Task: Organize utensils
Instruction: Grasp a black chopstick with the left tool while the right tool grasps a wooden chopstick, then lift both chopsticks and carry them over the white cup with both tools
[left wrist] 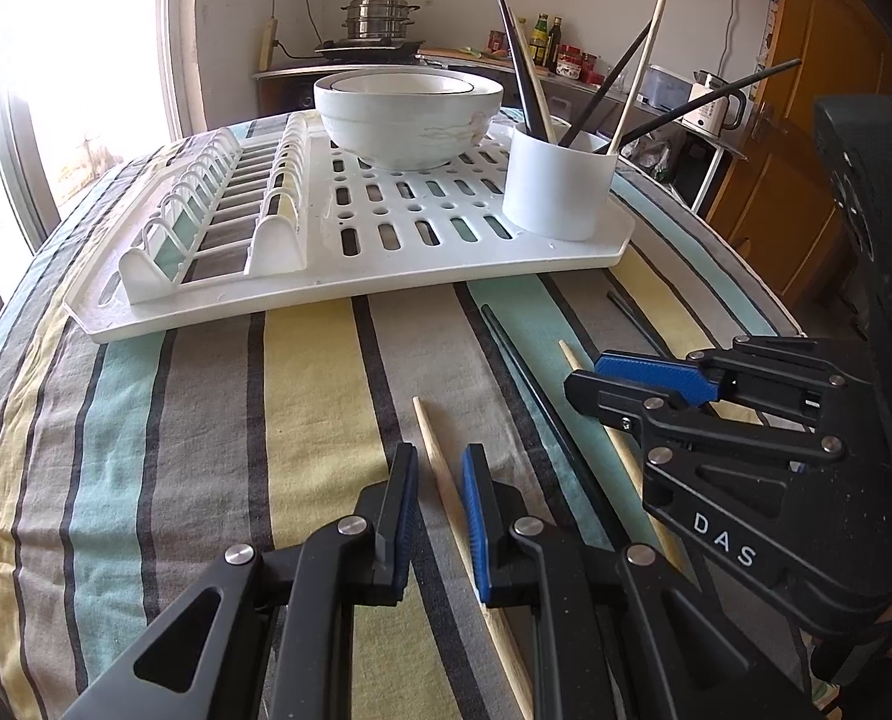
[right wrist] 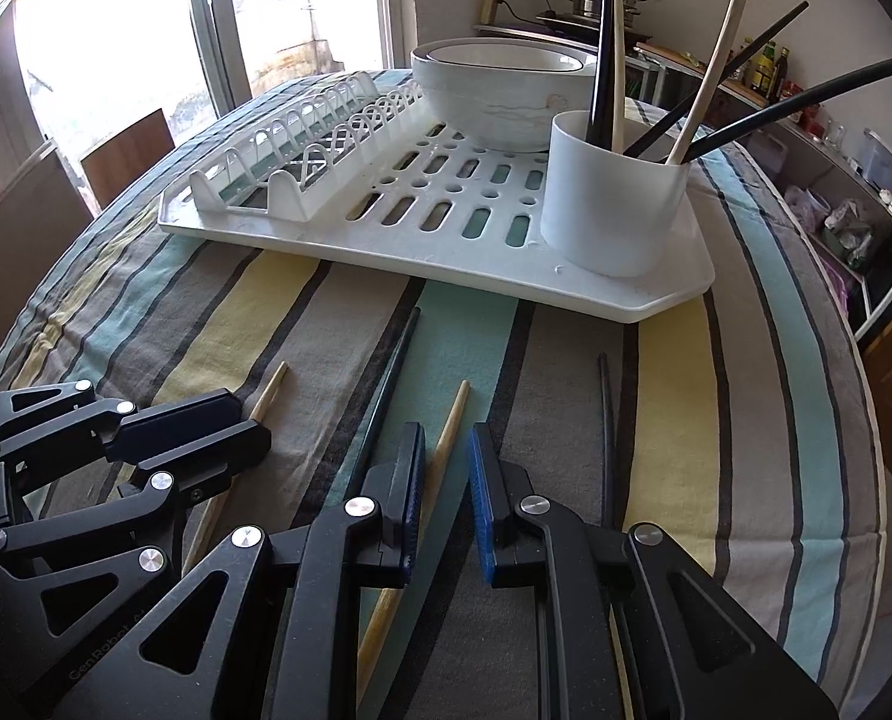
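A: We are looking at a kitchen, and a desk point(right wrist: 775, 396) with a stripy cloth is sitting in the middle of it.

B: What is the left gripper point(left wrist: 440, 474) doing?

A: It is hanging low over the desk with its jaws partly open. A wooden chopstick point(left wrist: 446, 480) is lying between them, but the pads are not squeezing it.

B: And the right gripper point(right wrist: 447, 468)?

A: It is doing the same thing. Its jaws are partly open around a second wooden chopstick point(right wrist: 446, 450), and it is not gripping it either.

B: Which way are the sticks pointing?

A: They are pointing away from the grippers, toward the white drying rack point(right wrist: 637, 306). So each stick is running the same way as the fingers.

B: What else is lying there?

A: A black chopstick point(right wrist: 395, 360) is lying between the two wooden ones, very near the right gripper. Another black chopstick point(right wrist: 606, 414) is lying farther right.

B: Where should they go?

A: I think into the white cup point(right wrist: 613, 204) on the rack, nearer the right gripper. Chopsticks are already leaning out of it, so they could get in the way. Some stacked bowls point(right wrist: 493, 96) are sitting behind it.
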The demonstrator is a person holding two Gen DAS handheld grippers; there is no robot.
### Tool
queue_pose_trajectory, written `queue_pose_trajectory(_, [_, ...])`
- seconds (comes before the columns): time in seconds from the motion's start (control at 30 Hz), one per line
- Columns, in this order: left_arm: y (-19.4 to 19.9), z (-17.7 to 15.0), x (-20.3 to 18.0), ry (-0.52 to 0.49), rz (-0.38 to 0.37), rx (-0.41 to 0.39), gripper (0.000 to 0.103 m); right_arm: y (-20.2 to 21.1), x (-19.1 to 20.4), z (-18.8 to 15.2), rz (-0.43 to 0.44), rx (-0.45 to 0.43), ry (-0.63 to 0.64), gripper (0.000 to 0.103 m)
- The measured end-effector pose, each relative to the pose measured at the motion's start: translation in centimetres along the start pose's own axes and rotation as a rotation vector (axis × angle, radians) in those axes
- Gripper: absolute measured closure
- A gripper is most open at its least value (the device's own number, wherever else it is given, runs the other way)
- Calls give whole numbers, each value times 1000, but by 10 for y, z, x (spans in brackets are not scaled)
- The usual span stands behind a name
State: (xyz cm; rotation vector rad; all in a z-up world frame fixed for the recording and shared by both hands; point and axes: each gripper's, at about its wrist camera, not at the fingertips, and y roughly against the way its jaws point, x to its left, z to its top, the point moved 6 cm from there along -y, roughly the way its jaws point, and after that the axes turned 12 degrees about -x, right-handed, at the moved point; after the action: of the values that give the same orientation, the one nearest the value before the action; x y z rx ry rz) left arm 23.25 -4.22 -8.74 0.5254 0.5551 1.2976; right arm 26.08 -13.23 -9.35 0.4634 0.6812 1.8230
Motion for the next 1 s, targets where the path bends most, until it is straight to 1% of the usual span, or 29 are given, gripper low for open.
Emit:
queue_pose_trajectory(0.07, [-2, 1, -1, -8, 5, 4, 89, -1, 1, 1, 2, 3, 4, 89])
queue_pose_trajectory(0.13, [-4, 2, -1, -16, 12, 5, 92, -2, 1, 2, 16, 4, -3, 94])
queue_pose_trajectory(0.2, [-5, 4, -1, -15, 14, 7, 95, -2, 0, 2, 23, 4, -9, 95])
queue_pose_trajectory(0.33, [-9, 7, -2, -5, -6, 22, 98, -2, -3, 3, 38, 1, -34, 97])
queue_pose_trajectory(0.4, [-8, 10, -3, 5, -21, 23, 98, 4, -6, 5, 53, -18, -49, 97])
queue_pose_trajectory(0.53, [5, 24, -6, 14, -45, -22, 98, 20, -13, 15, 76, -76, -79, 97])
queue_pose_trajectory(0.77, [42, 60, -9, 7, -81, -128, 98, 59, -27, 42, 85, -207, -128, 97])
queue_pose_trajectory(1.0, [77, 89, -6, 16, -91, -225, 98, 102, -35, 66, 82, -337, -146, 98])
